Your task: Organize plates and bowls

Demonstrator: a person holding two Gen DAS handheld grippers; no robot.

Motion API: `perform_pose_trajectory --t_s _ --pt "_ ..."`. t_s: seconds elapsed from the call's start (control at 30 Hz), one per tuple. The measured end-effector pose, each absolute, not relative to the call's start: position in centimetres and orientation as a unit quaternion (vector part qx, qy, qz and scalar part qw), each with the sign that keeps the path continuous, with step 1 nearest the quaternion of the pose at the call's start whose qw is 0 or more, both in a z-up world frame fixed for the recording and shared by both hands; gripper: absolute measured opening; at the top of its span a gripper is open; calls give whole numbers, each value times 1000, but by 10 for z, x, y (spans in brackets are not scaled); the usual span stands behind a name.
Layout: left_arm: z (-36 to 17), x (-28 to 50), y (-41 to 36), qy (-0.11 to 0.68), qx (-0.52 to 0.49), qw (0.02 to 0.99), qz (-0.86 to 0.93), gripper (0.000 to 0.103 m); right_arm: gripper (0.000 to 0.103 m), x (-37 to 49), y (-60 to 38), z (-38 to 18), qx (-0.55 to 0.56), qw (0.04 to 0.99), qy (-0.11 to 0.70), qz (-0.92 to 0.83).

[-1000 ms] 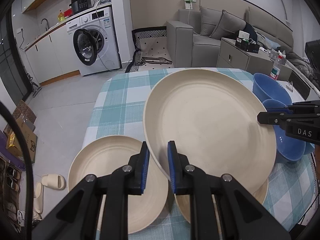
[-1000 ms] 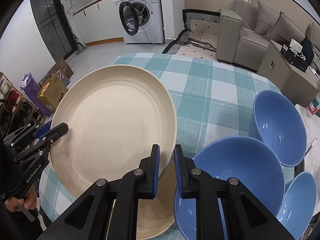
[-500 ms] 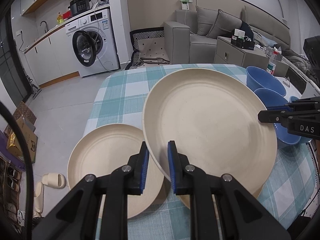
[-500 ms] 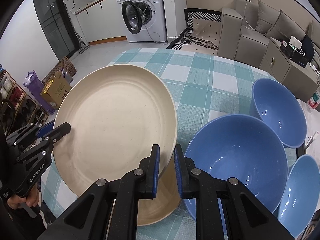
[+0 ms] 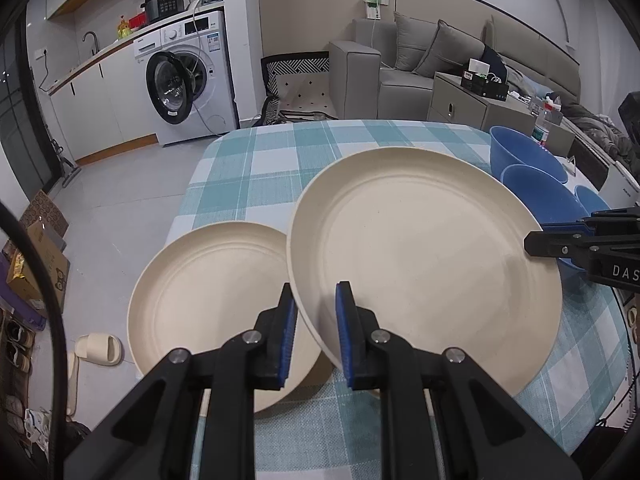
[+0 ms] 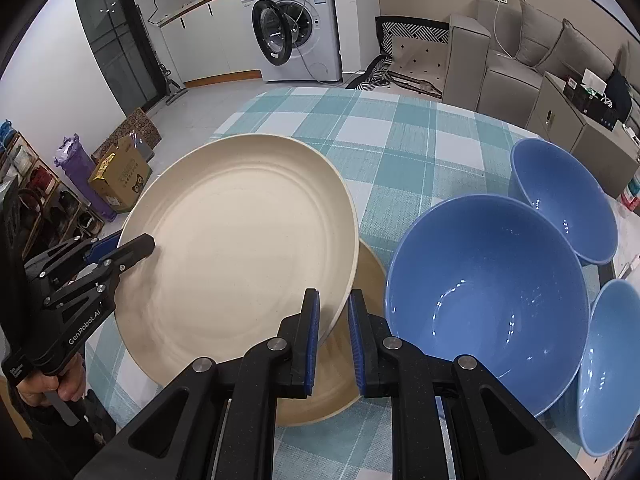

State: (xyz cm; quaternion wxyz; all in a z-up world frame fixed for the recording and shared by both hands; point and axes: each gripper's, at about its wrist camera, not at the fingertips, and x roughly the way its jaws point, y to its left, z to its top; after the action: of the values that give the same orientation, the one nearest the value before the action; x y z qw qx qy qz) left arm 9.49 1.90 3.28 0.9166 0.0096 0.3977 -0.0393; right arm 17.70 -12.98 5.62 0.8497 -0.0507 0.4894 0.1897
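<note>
Now | left gripper (image 5: 316, 334) and right gripper (image 6: 333, 342) both pinch large cream plate (image 5: 424, 264) rims | plate has shifted toward second cream plate (image 5: 208, 300) | stacking looks near

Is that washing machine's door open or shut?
Open. The washing machine has its round door swung out to the side, and the drum opening is visible.

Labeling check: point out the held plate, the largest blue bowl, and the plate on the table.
held plate (image 5: 424, 264), left wrist view, inner face
largest blue bowl (image 6: 484, 292), right wrist view, inside
plate on the table (image 5: 208, 300), left wrist view, centre
</note>
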Motion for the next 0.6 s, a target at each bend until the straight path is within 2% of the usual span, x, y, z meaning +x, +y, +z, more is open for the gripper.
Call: perform_pose_trajectory --t_s 0.6 --pt "15 89 9 408 35 911 -54 18 15 160 -141 39 -36 849 494 183"
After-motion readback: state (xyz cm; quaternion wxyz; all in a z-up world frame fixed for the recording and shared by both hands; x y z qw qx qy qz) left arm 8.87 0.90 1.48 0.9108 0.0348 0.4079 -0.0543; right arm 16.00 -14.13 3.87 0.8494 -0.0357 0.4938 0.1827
